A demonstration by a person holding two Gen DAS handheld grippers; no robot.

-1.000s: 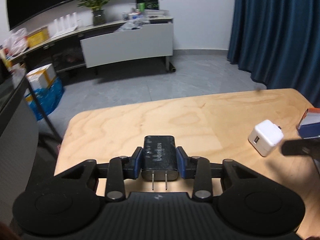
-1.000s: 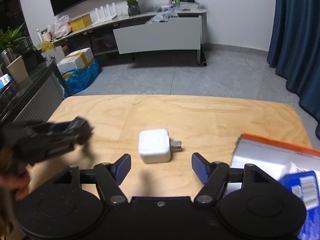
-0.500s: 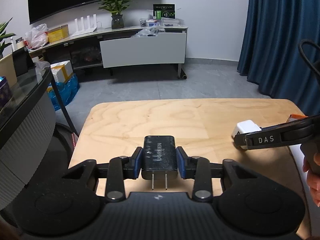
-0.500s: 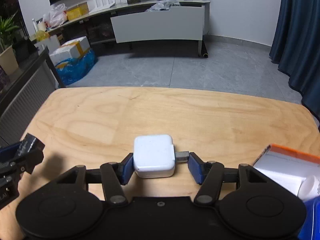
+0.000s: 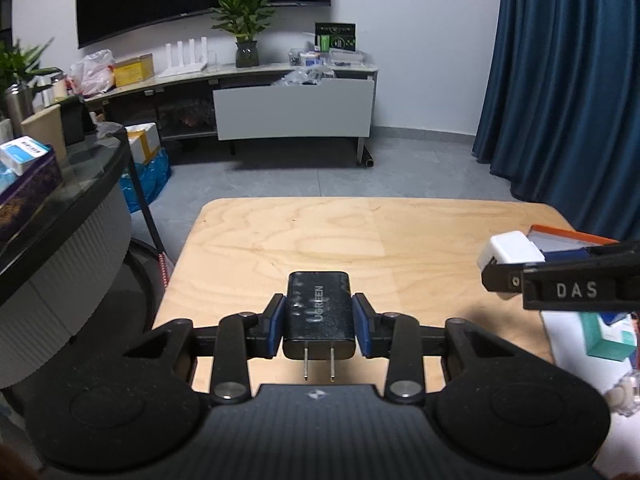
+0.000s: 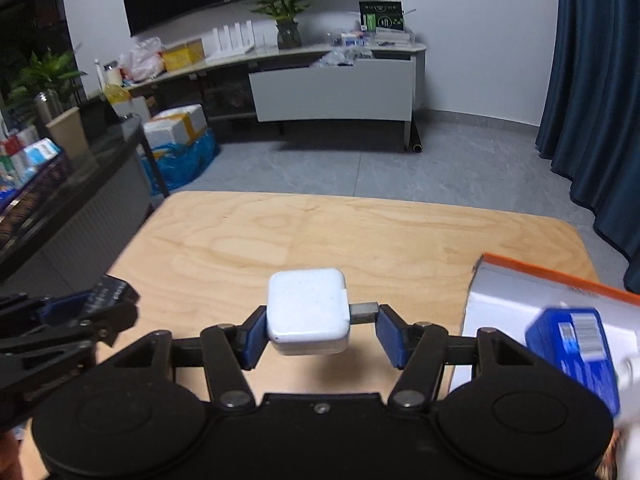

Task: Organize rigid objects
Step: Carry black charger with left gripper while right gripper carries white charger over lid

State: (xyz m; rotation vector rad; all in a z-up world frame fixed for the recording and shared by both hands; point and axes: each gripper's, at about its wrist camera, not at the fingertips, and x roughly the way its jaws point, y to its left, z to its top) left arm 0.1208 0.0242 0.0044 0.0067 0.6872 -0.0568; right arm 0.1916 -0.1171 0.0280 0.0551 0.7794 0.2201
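My left gripper [image 5: 319, 330] is shut on a black UGREEN charger [image 5: 319, 314], prongs pointing back at the camera, held above the wooden table [image 5: 340, 240]. My right gripper [image 6: 322, 334] is shut on a white cube charger [image 6: 307, 310], one pad on its body and the other on its metal plug, lifted off the table [image 6: 360, 240]. In the left wrist view the right gripper [image 5: 560, 280] comes in from the right with the white charger [image 5: 510, 250]. In the right wrist view the left gripper [image 6: 72, 324] shows at the left edge.
A white box with an orange rim [image 6: 540, 292] stands at the table's right side with a blue carton [image 6: 572, 352] and a teal box [image 5: 608, 336] in it. A dark counter [image 5: 52, 216] is left of the table. A media shelf stands across the floor.
My right gripper closed on the white charger and lifted it off the table toward the box. My left gripper kept hold of the black charger and turned rightward.
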